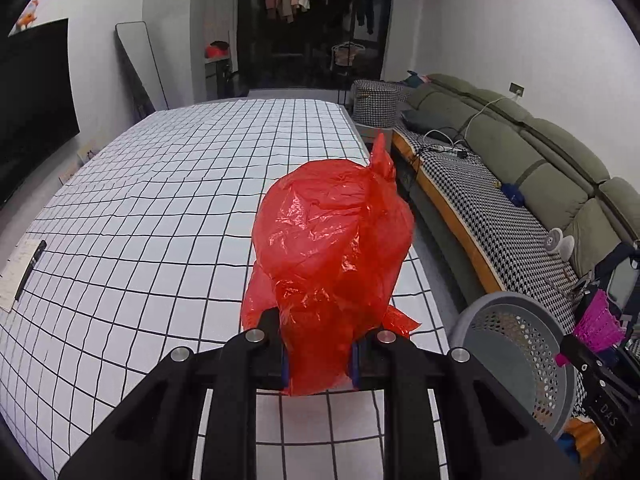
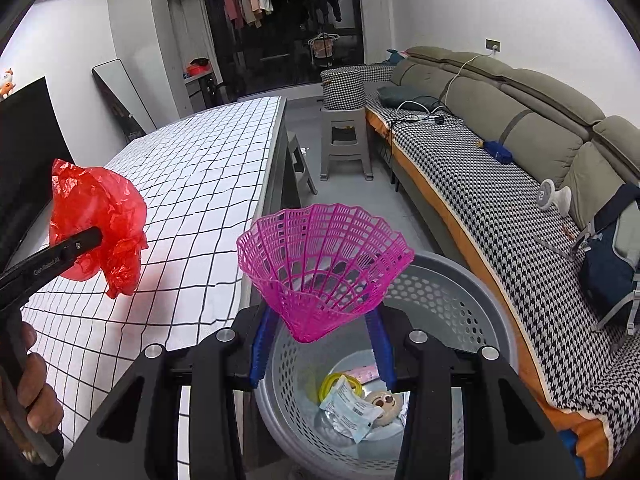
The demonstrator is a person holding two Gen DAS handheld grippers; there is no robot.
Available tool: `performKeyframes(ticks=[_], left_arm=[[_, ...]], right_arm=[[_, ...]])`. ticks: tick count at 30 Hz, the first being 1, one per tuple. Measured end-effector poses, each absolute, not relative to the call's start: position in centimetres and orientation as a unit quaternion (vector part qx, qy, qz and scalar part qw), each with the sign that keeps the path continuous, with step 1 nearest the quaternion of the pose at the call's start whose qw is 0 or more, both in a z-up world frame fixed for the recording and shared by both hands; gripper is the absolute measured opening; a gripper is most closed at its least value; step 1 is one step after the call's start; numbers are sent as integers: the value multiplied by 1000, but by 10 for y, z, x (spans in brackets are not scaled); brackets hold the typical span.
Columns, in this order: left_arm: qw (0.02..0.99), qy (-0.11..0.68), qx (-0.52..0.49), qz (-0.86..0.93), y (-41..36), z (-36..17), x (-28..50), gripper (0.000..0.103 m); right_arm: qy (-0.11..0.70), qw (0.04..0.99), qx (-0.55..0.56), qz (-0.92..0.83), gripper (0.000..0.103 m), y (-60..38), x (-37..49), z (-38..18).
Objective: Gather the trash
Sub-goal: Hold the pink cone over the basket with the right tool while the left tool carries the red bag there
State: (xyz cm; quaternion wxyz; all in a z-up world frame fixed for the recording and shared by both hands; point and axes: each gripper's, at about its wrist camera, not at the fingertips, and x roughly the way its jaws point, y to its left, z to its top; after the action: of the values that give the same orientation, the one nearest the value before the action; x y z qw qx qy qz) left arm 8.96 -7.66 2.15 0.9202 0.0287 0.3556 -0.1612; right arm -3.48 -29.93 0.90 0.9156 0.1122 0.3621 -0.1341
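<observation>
We clamp red bag (image 1: pixel 328 248) in left gripper (image 1: pixel 319 364) fingers; right gripper (image 2: pixel 320 344), part-open, pinches pink shuttlecock (image 2: pixel 324 264) above bin (image 2: pixel 472 280), ready for drop.

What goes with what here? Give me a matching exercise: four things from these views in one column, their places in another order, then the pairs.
Things:
1. red plastic bag
2. pink shuttlecock
3. yellow ring
4. blue backpack

Places:
A. lying inside the grey basket
B. clamped in the left gripper
C. resting on the sofa
D. between the fingers of the right gripper

Pairs: 1-B, 2-D, 3-A, 4-C
</observation>
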Motion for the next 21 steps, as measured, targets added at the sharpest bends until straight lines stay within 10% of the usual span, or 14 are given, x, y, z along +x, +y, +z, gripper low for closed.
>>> performKeyframes(ticks=[21], left_arm=[[886,364,69,-277,-175,-6,9,20]], right_arm=[[368,894,151,-205,41,-360,-123,-18]])
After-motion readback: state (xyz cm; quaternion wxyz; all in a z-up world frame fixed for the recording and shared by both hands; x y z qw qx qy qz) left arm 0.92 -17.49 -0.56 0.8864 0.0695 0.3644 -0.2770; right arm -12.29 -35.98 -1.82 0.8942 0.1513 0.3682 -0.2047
